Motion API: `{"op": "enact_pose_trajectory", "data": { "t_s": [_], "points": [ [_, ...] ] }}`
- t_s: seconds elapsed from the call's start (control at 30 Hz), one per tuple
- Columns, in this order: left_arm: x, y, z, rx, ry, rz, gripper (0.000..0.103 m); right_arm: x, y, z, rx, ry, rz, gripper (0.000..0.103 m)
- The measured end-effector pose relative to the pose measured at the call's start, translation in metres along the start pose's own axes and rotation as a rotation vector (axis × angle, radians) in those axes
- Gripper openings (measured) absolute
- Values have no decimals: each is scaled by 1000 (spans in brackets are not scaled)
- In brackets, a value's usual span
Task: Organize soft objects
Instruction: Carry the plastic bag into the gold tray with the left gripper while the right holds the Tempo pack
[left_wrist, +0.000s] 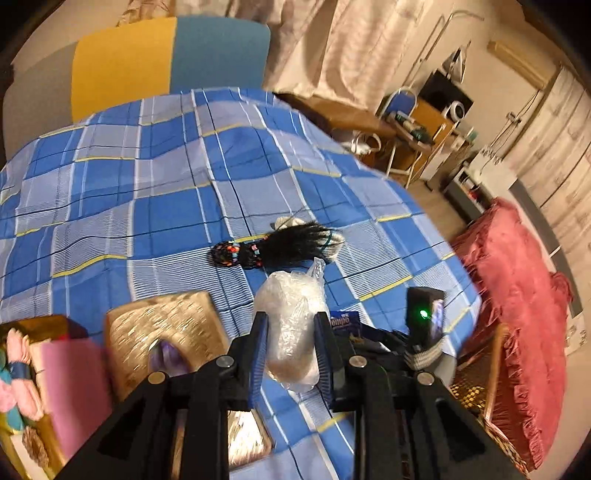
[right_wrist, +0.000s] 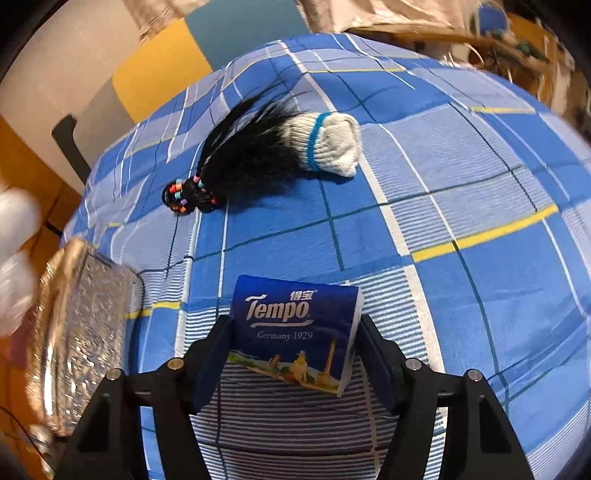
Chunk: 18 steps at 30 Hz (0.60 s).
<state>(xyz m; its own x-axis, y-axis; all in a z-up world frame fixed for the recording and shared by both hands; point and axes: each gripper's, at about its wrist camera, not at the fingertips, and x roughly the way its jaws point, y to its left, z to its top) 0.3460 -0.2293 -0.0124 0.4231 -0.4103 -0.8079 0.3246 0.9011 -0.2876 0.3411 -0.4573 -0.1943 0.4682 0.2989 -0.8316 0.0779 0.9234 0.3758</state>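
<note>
Clear plastic bag (left_wrist: 291, 332) pinched in left gripper (left_wrist: 290, 350) above checked bedspread (left_wrist: 147, 206), tissue pack (right_wrist: 295, 332) bracketed by right gripper (right_wrist: 295, 354), contact unclear; farther off, hair bundle (right_wrist: 236, 155) and rolled sock (right_wrist: 328, 144) unsorted, gold box (left_wrist: 162, 325) near left.

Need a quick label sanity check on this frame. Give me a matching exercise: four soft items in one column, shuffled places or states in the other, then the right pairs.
Things:
1. clear plastic bag
2. tissue pack
3. black hair bundle
4. white sock

Places or states:
A. lies flat on the bedspread, colourful bands at one end
B. between the left gripper fingers, lifted above the bed
C. rolled up, blue stripe, at the hair's loose end
D. between the right gripper fingers, on the bed

Pairs: 1-B, 2-D, 3-A, 4-C
</note>
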Motion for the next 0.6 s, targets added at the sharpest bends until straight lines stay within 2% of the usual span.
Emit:
{"op": "enact_pose_trajectory", "data": {
  "t_s": [0.07,0.17,0.3,0.4,0.6],
  "points": [
    [-28,10,-6,-28,-41,-39,24,-1,-1,0,12,-4,5,65],
    [-68,30,-16,-58,-103,-58,24,-1,0,-1,11,-3,6,63],
    [-118,66,-32,-109,-171,-55,24,-3,-3,-2,32,-4,16,60],
    [-145,101,-49,-163,-207,-14,24,-4,-7,-3,49,-4,26,57],
    [-161,175,-96,-297,-230,60,24,-4,-5,-4,34,-16,13,57]
  ]
}}
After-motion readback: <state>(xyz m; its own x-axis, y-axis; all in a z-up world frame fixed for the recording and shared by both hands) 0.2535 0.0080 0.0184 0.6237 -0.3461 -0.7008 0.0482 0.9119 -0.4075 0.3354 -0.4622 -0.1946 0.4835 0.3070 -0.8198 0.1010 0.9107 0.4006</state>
